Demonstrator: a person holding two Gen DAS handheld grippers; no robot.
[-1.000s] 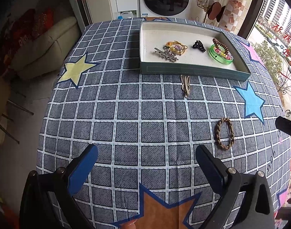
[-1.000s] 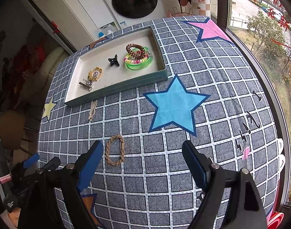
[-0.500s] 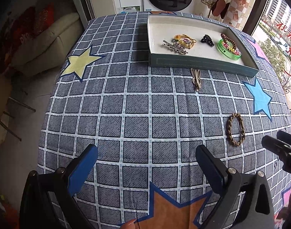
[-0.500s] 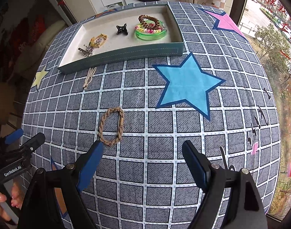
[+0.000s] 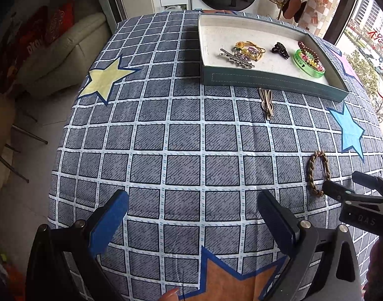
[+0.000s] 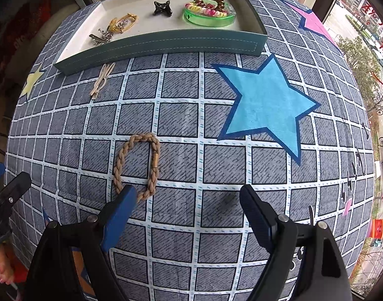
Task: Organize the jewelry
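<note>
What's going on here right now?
A person with two handheld grippers is sorting jewelry into the tray. The right gripper, jaws open, is low over the braided bracelet on the cloth, one finger at its near end. The left gripper is open and holds nothing. A beige clip also lies outside the tray; several pieces are already inside.

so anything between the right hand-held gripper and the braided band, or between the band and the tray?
Nothing visible. The right hand-held gripper is open just short of the braided band; only bare cloth lies before the tray.
</note>
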